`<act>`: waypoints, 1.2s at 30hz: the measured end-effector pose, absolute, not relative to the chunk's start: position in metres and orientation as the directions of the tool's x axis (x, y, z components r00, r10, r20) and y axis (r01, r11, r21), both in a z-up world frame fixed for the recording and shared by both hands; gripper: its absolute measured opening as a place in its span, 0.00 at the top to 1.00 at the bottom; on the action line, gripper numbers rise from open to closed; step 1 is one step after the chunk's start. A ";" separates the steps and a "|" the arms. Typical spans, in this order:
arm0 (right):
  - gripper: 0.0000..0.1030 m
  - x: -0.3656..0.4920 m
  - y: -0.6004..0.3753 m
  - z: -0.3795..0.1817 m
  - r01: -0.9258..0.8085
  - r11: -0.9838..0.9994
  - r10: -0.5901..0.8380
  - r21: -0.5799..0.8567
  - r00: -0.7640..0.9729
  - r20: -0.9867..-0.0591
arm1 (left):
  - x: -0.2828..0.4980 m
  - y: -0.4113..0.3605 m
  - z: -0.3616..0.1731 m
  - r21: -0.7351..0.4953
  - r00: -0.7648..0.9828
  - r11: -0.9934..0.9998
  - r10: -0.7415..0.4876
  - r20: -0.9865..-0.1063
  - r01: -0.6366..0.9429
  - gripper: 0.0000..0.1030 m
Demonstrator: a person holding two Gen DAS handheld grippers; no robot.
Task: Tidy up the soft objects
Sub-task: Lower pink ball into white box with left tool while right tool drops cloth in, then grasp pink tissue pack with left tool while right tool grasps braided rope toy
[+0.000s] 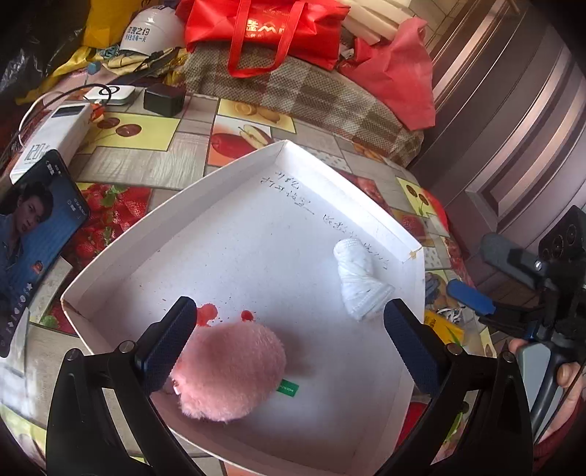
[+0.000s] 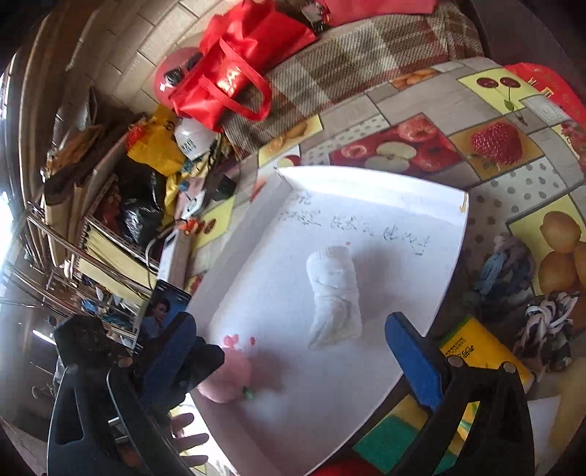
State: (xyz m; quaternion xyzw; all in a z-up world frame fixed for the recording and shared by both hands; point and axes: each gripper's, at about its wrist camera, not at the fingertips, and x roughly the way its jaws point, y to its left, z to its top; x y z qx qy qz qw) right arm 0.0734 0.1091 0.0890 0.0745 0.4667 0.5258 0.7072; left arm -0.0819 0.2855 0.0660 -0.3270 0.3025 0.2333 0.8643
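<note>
A shallow white box (image 1: 175, 205) (image 2: 432, 183) lies on the fruit-patterned tablecloth. Inside it rest a pink fluffy toy (image 1: 230, 373) (image 2: 229, 380) near the front left and a rolled white sock (image 1: 360, 280) (image 2: 333, 293) towards the right. My left gripper (image 1: 289, 348) hangs open over the box; its left finger is right beside the pink toy, and no pad presses it. My right gripper (image 2: 298, 360) is open above the box, with the white sock lying ahead between its fingers, untouched. In the left wrist view the right gripper (image 1: 472, 298) shows at the right edge.
Two knotted rope bundles (image 2: 509, 271) (image 2: 549, 322) and a yellow packet (image 2: 479, 351) lie right of the box. A phone (image 1: 33, 234), a white power bank (image 1: 55, 135) and a black adapter (image 1: 164, 99) sit to its left. Red bags (image 1: 263, 29) and a plaid cushion (image 1: 311, 91) crowd the far side.
</note>
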 end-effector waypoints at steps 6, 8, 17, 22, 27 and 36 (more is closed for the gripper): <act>0.00 0.066 0.026 0.145 -0.739 0.491 0.828 0.460 0.232 -0.511 | -0.093 0.234 0.092 -0.356 0.736 0.804 0.143 -0.661 -0.476 0.00; 0.00 0.054 0.010 0.140 -0.779 0.530 0.773 0.334 0.282 -0.569 | -0.095 0.210 0.093 -0.311 0.730 0.846 0.126 -0.672 -0.432 0.00; 0.01 -0.033 0.019 0.073 -0.942 0.336 0.657 0.007 0.229 -0.718 | -0.148 0.168 0.065 -0.301 0.674 0.842 0.097 -0.732 -0.448 0.00; 0.25 -0.017 0.020 0.045 -0.909 0.390 0.629 0.145 0.148 -0.763 | -0.184 0.166 0.059 -0.315 0.657 0.794 0.135 -0.742 -0.519 0.00; 0.56 0.001 0.024 0.027 -0.862 0.437 0.629 0.256 0.090 -0.773 | -0.190 0.159 0.060 -0.325 0.658 0.789 0.130 -0.742 -0.522 0.00; 0.84 0.001 -0.025 0.044 -0.829 0.433 0.694 0.354 0.055 -0.718 | -0.114 0.094 0.041 -0.273 0.625 0.928 -0.057 -0.778 -0.255 0.00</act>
